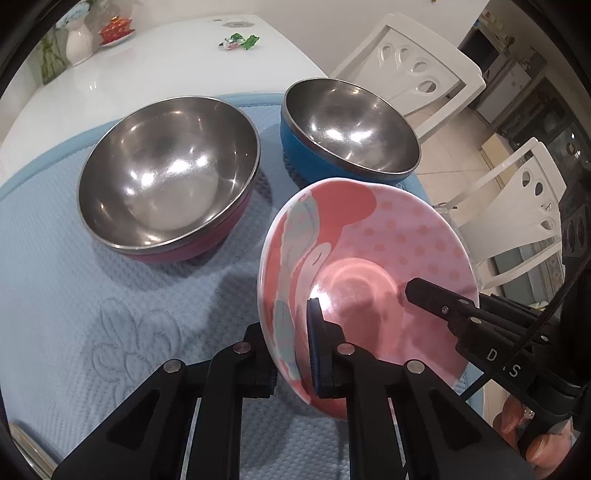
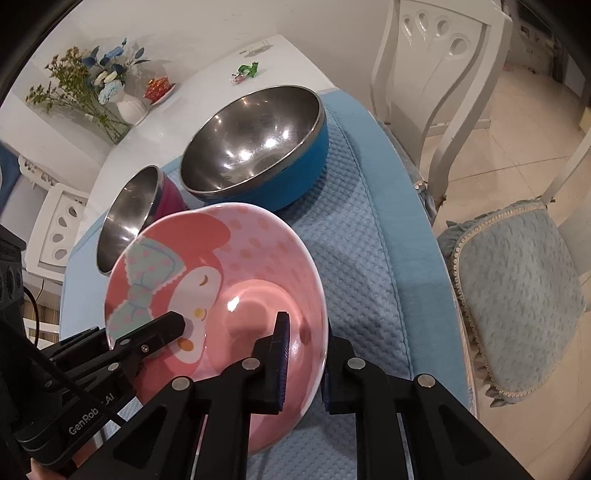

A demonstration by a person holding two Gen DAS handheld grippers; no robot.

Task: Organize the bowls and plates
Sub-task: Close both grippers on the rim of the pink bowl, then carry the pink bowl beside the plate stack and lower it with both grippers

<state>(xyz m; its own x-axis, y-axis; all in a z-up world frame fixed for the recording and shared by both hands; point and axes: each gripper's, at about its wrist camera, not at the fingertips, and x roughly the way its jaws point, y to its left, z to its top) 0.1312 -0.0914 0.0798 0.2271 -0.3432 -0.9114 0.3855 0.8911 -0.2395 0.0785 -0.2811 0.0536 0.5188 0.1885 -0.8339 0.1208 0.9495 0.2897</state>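
A pink cartoon bowl [image 1: 388, 251] is held tilted above the blue mat [image 1: 55, 258]. My left gripper [image 1: 291, 354] is shut on its near-left rim, one finger inside, one outside. My right gripper [image 2: 306, 365] is shut on its opposite rim [image 2: 317, 332]; it also shows at the right in the left wrist view [image 1: 428, 295]. The bowl's face shows in the right wrist view [image 2: 221, 273]. A steel bowl with a magenta outside [image 1: 166, 173] and a steel bowl with a blue outside [image 1: 351, 129] stand upright on the mat behind it.
The mat lies on a white table [image 1: 147, 66] with a white vase [image 1: 78, 40], a red dish [image 1: 114, 31] and green wrappers [image 1: 240, 40] at the far end. White chairs [image 1: 417, 62] stand to the right, one with a blue cushion [image 2: 517, 306].
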